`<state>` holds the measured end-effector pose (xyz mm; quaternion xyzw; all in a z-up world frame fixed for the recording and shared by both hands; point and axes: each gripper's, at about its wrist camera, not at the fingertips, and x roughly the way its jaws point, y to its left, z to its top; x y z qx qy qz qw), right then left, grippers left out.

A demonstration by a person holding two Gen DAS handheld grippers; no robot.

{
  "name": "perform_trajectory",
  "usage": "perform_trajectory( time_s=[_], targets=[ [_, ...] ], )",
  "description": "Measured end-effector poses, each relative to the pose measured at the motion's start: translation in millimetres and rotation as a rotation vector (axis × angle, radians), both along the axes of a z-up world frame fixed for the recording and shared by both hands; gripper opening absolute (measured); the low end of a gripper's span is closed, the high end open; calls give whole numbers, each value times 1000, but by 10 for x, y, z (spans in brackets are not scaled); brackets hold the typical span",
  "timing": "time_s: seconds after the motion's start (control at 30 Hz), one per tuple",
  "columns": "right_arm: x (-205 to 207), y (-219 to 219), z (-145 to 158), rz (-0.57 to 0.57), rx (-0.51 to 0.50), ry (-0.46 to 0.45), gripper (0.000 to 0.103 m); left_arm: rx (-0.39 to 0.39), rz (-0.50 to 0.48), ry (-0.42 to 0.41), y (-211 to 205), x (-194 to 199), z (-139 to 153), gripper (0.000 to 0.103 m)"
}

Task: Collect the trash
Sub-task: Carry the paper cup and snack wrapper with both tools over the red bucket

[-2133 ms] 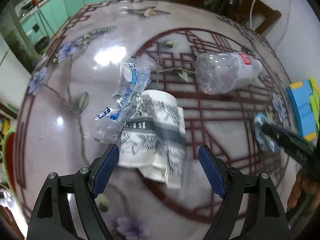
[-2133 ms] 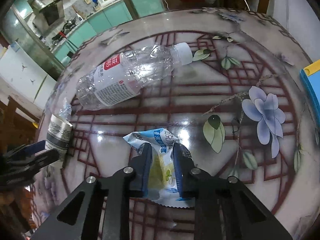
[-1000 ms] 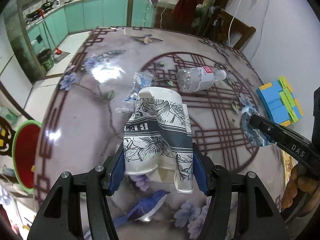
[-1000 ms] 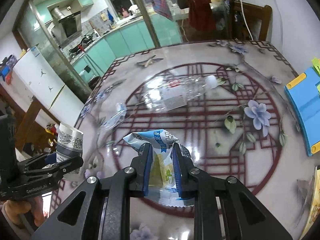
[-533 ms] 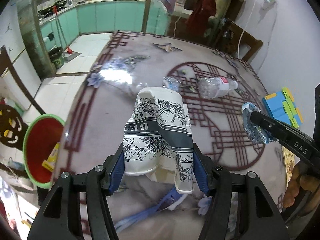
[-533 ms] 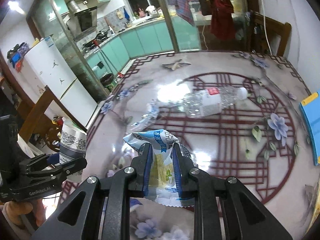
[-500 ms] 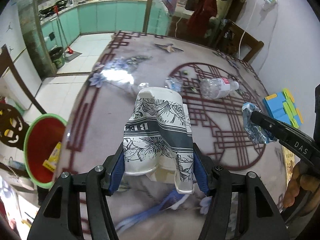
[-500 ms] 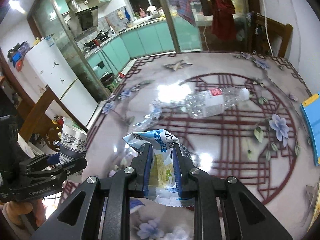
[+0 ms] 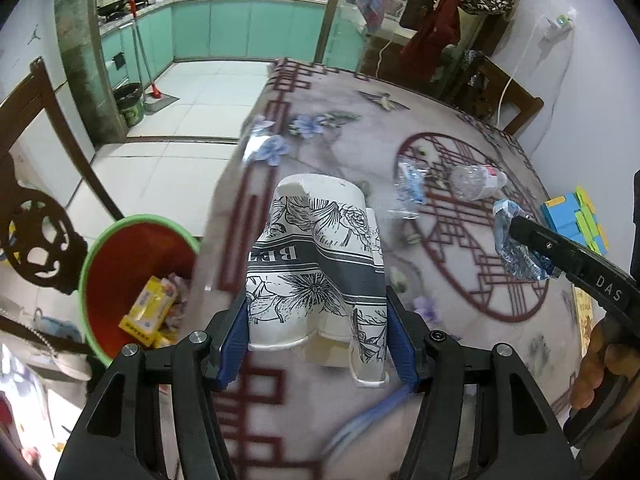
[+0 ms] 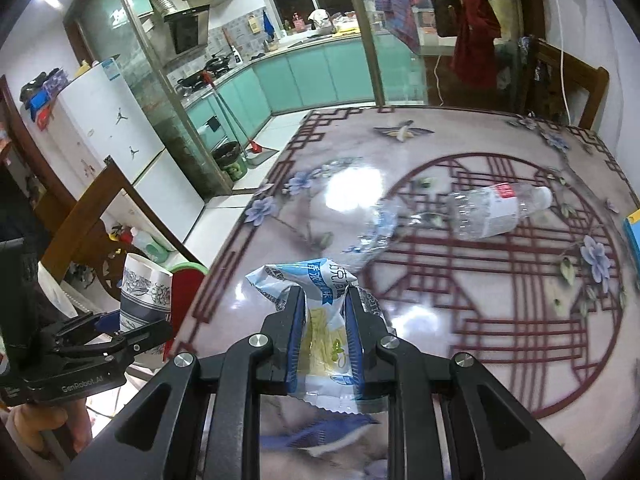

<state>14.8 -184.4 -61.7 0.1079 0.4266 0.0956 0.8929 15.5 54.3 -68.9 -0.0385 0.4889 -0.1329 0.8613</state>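
The left gripper (image 9: 318,322) is clamped on a crushed paper cup (image 9: 318,264), its blue pads pressing both sides; the cup's lower rim is torn and folded, and the pads hide its flanks. The cup is white card with black line-drawn flowers and a grey band bearing the letters "BE", the rest of the word folded out of sight. The right gripper (image 10: 323,332) is closed on a crinkled snack wrapper (image 10: 320,280), blue and white foil with a yellow picture; its print is too creased to read, and its serrated lower edge hangs below the fingers. Seen from the left wrist, that gripper's arm reads "DAS"; seen from the right wrist, the left gripper's body reads "GenRobot.AI". Both grippers hang over the near edge of the table (image 10: 500,312), a glossy top printed with a dark red lattice circle and pale blue flowers; the near part is blurred. On it lie 1 clear plastic bottle (image 10: 492,210) on its side with a white cap and a red-and-white label, unreadable, and just beside it a crumpled clear wrapper (image 10: 380,224). Below the table's left edge stands a round bin (image 9: 136,280), green-rimmed and red inside, holding a yellow packet (image 9: 150,312) and other scraps, partly cut off by the table and a dark wooden chair (image 9: 36,216).
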Motion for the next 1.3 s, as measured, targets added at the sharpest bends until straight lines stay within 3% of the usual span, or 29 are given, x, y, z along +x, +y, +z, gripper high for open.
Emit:
perform_trajectory(
  time_s=[0.47,1.3],
  targets=[
    [164,894,38,40,-16,0,18,-11,58,22,886,184,-124,60],
    [700,2482,-127,269,-18,39,18,57,192,135,2052,521,-698,60]
  ],
)
